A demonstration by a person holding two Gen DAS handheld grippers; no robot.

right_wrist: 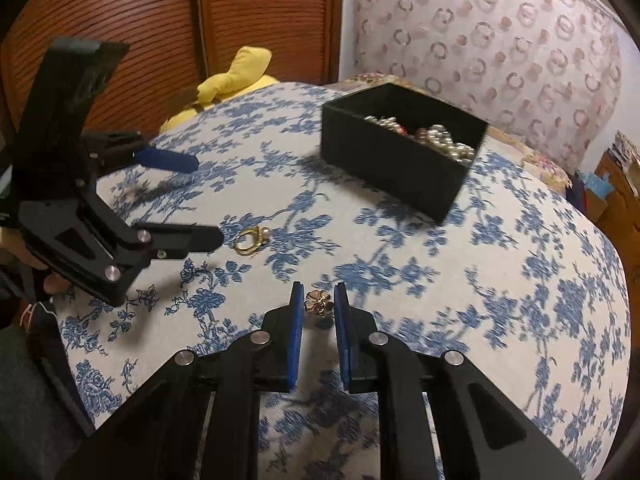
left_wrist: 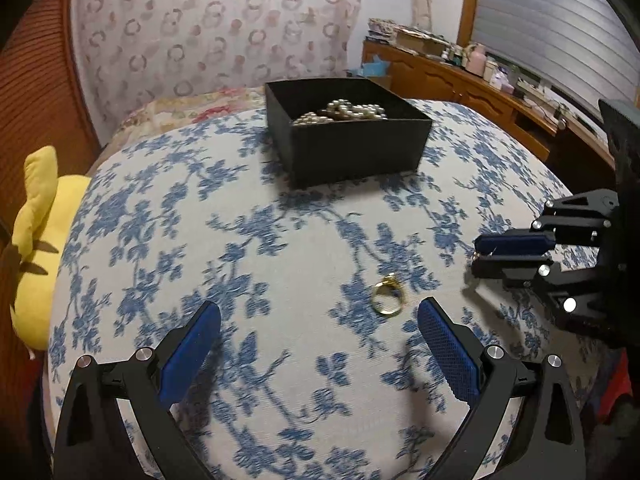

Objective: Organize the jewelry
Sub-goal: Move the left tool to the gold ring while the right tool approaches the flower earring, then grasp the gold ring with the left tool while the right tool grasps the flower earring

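Pearls (left_wrist: 344, 113) already sit in my black box (left_wrist: 360, 148); my right tool (right_wrist: 318, 300) pinches a flower piece (right_wrist: 318, 302), my left tool (left_wrist: 318, 324) spread near the gold ring (left_wrist: 388, 300).

Rings out on the cloth, pearls in the box

We see a black open box (left_wrist: 352, 148) standing upright on the blue-flowered cloth, with a heap of pearl beads (left_wrist: 344, 114) piled inside it. A gold ring (left_wrist: 388, 300) lies loose on the cloth, well apart from the box, its setting tipped up at one side. A 2nd piece, a small gold flower-shaped ring (right_wrist: 318, 304), sits near the gold ring and likewise well apart from the box.
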